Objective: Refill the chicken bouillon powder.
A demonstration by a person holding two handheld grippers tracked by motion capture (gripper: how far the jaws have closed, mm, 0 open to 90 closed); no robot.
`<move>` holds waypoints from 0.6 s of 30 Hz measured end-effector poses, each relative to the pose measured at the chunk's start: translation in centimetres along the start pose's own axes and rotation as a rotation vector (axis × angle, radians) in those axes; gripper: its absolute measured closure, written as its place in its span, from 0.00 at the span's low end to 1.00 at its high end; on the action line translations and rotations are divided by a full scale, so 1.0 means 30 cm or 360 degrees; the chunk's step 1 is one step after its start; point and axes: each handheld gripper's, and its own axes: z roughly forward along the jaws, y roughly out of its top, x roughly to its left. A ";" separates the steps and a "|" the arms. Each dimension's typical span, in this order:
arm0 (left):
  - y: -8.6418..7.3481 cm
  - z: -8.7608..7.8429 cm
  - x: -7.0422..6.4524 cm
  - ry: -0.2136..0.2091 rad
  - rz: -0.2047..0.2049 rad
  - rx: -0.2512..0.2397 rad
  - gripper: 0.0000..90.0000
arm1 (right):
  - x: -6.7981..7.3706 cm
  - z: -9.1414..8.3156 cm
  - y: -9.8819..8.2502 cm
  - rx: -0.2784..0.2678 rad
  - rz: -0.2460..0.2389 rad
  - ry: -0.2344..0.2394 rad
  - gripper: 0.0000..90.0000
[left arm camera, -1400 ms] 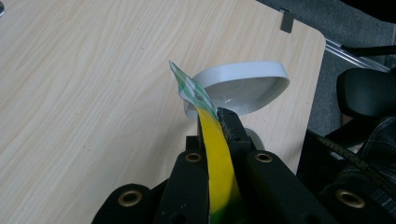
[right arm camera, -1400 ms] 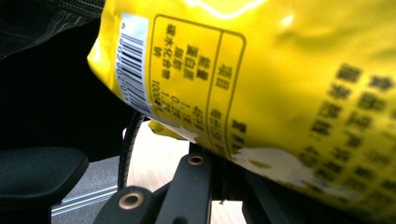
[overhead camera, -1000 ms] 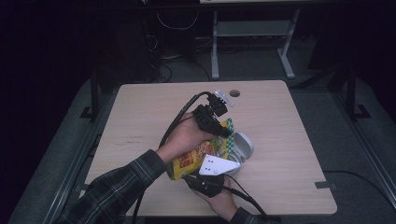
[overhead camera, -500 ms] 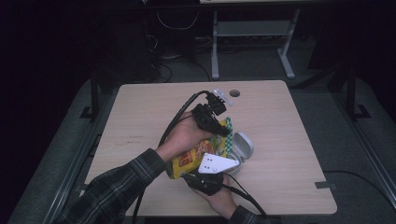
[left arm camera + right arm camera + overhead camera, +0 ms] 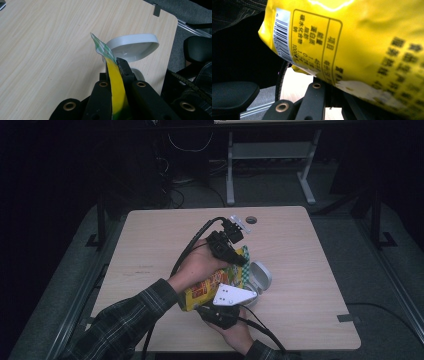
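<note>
Both claws gripped the yellow snack bag: left claw at its 1 o'clock end, right claw at 5 o'clock.

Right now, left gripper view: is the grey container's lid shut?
No. The lid stands tilted open behind the yellow bag, whose edge the left gripper pinches.

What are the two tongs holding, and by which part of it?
Both hold the yellow snack bag. The left tongs pinch its green-checked top edge; the right tongs grip its bottom seam, near the barcode.
</note>
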 end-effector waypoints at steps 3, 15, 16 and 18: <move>0.000 -0.001 -0.001 0.0001 0.0000 -0.0003 0.99 | 0.001 -0.001 0.000 0.0004 0.0005 0.0002 1.00; -0.004 -0.001 0.000 0.0003 0.0001 -0.0002 0.99 | 0.003 0.002 -0.001 0.0007 0.0009 0.0006 1.00; -0.004 -0.001 0.000 0.0004 0.0001 -0.0002 0.99 | 0.003 0.002 -0.001 0.0007 0.0008 0.0005 1.00; -0.004 -0.001 0.000 0.0003 -0.0001 -0.0001 0.99 | 0.003 0.002 -0.001 0.0007 0.0009 0.0006 1.00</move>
